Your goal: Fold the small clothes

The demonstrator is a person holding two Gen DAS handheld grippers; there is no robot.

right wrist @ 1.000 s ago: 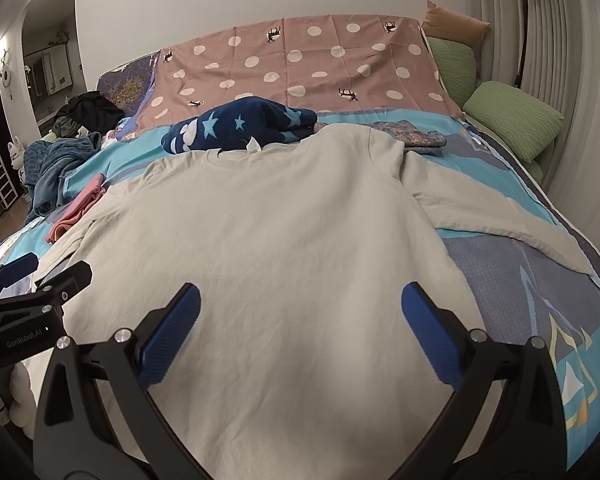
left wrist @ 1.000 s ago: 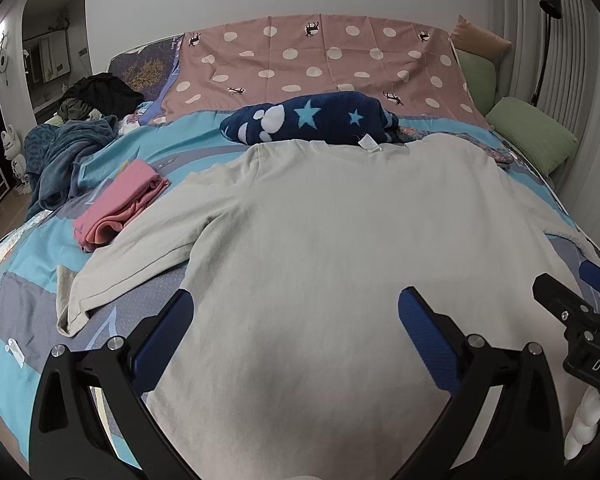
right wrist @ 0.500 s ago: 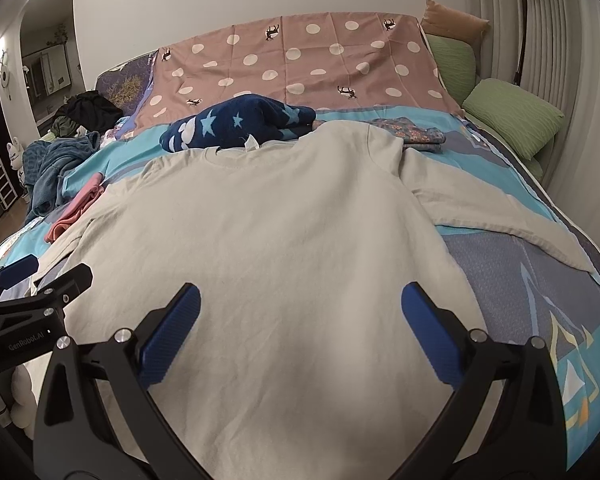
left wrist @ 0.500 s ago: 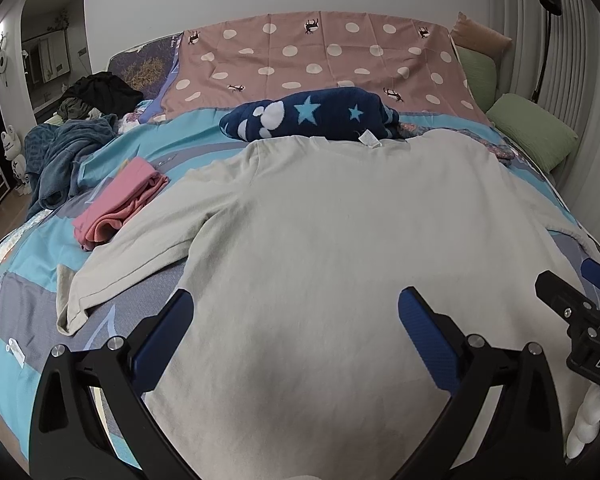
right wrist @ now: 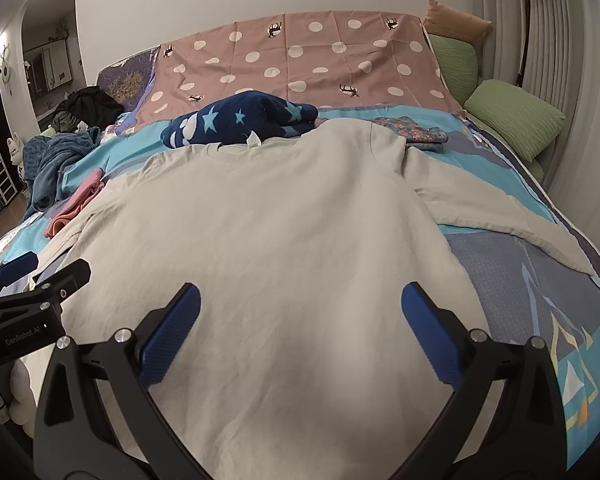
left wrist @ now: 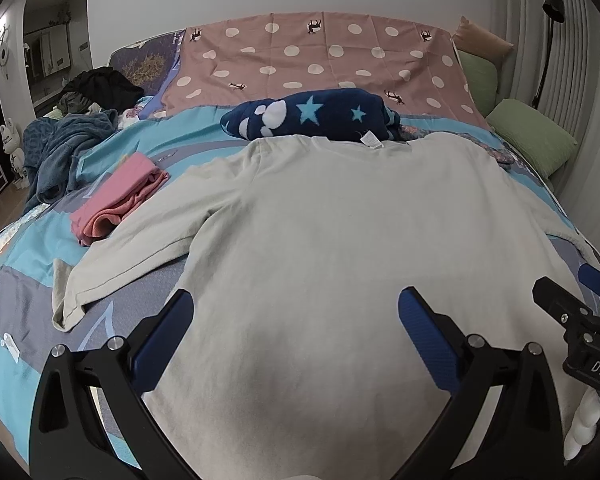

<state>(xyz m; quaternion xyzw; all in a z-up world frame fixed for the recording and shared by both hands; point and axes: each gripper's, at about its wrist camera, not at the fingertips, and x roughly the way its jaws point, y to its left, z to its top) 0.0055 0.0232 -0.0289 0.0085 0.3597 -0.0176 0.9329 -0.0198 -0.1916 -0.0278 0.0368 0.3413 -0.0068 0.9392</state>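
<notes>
A pale grey long-sleeved shirt (left wrist: 340,240) lies spread flat on the bed, collar and white tag away from me, sleeves out to both sides. Seen from the right wrist, the same shirt (right wrist: 280,240) fills the middle, its right sleeve (right wrist: 500,216) reaching across the bedspread. My left gripper (left wrist: 296,324) hovers open over the shirt's lower left part, nothing between its blue pads. My right gripper (right wrist: 300,320) is open too, over the lower right part. Each gripper shows at the edge of the other's view, side by side.
A folded pink garment (left wrist: 120,196) lies left of the shirt. A navy star-patterned fleece (left wrist: 312,120) sits just past the collar, with a floral folded piece (right wrist: 416,132) beside it. Dark clothes (left wrist: 64,148) pile at the far left; green pillows (right wrist: 512,116) at the far right.
Both views have shifted only slightly; the grippers stay open over the shirt and the shirt lies as before.
</notes>
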